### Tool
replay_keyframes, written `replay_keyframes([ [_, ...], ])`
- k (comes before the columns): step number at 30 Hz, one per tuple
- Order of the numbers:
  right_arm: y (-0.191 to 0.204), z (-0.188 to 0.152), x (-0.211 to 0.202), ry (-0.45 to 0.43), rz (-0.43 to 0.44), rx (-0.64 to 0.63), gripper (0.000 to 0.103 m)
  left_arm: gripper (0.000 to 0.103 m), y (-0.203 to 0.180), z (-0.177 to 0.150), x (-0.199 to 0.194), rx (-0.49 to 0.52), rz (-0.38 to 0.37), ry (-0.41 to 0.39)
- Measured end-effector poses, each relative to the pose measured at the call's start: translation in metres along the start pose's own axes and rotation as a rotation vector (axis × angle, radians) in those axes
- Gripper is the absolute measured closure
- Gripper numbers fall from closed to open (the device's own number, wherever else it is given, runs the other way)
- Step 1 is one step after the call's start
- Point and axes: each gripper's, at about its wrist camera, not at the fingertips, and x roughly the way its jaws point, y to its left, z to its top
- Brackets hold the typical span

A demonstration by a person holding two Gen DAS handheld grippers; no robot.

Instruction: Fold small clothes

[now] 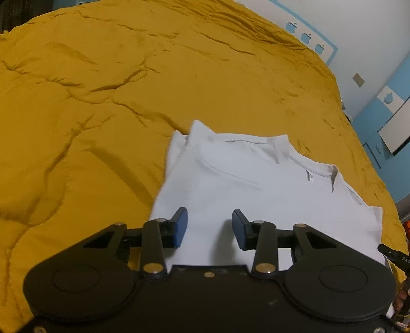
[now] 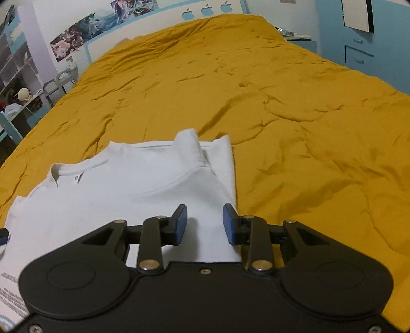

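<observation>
A white shirt (image 1: 256, 184) lies partly folded on the mustard-yellow bedspread (image 1: 102, 89), collar toward the far side. My left gripper (image 1: 209, 228) is open and empty, hovering over the shirt's near left part. In the right wrist view the same shirt (image 2: 123, 189) lies at lower left on the bedspread (image 2: 282, 102). My right gripper (image 2: 205, 224) is open and empty, over the shirt's near right edge. Printed text shows on the shirt at the bottom left of the right wrist view.
The bed fills most of both views. A white and blue wall with apple shapes (image 2: 205, 10) stands behind it. Shelves and a cart (image 2: 59, 82) stand at the left, blue drawers (image 2: 358, 51) at the right.
</observation>
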Motion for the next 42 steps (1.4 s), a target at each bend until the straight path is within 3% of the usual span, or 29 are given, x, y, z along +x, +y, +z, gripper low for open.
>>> replay_keyframes([
  [4, 0.006, 0.002, 0.005, 0.011, -0.013, -0.001, 0.074, 0.064, 0.005, 0.004, -0.011, -0.033, 0.025, -0.001],
  [7, 0.016, 0.011, -0.013, 0.002, -0.021, 0.023, 0.068, 0.056, -0.005, 0.003, -0.042, -0.039, 0.024, -0.038],
  [11, 0.043, 0.006, -0.062, -0.068, 0.103, -0.009, 0.064, 0.053, -0.028, -0.023, -0.091, 0.017, -0.040, -0.074],
  [16, 0.079, -0.033, -0.105, -0.048, 0.215, -0.090, 0.061, 0.050, -0.046, -0.068, -0.121, 0.077, -0.053, -0.054],
  [20, 0.079, -0.066, -0.112, -0.001, 0.191, -0.101, 0.061, 0.049, -0.035, -0.091, -0.118, 0.067, 0.002, -0.001],
  [24, 0.047, -0.084, -0.106, 0.039, 0.089, -0.013, 0.061, 0.048, -0.011, -0.104, -0.112, 0.023, 0.007, 0.023],
  [29, 0.011, -0.094, -0.110, 0.022, 0.057, 0.051, 0.069, 0.059, 0.007, -0.111, -0.123, 0.000, 0.007, -0.004],
  [35, 0.013, -0.097, -0.114, 0.020, 0.033, 0.038, 0.069, 0.073, 0.024, -0.111, -0.128, -0.022, -0.002, 0.006],
  [37, 0.013, -0.096, -0.111, 0.025, 0.030, 0.042, 0.069, 0.073, 0.027, -0.109, -0.128, -0.059, -0.002, 0.017],
  [39, 0.016, -0.094, -0.114, 0.035, 0.022, 0.055, 0.068, 0.069, 0.027, -0.105, -0.134, -0.084, 0.007, 0.025],
  [40, 0.019, -0.090, -0.115, 0.039, 0.014, 0.059, 0.068, 0.053, 0.026, -0.102, -0.140, -0.081, 0.014, 0.012],
  [42, 0.029, -0.084, -0.122, 0.027, 0.012, 0.044, 0.061, 0.044, 0.020, -0.092, -0.151, -0.038, 0.049, -0.044],
])
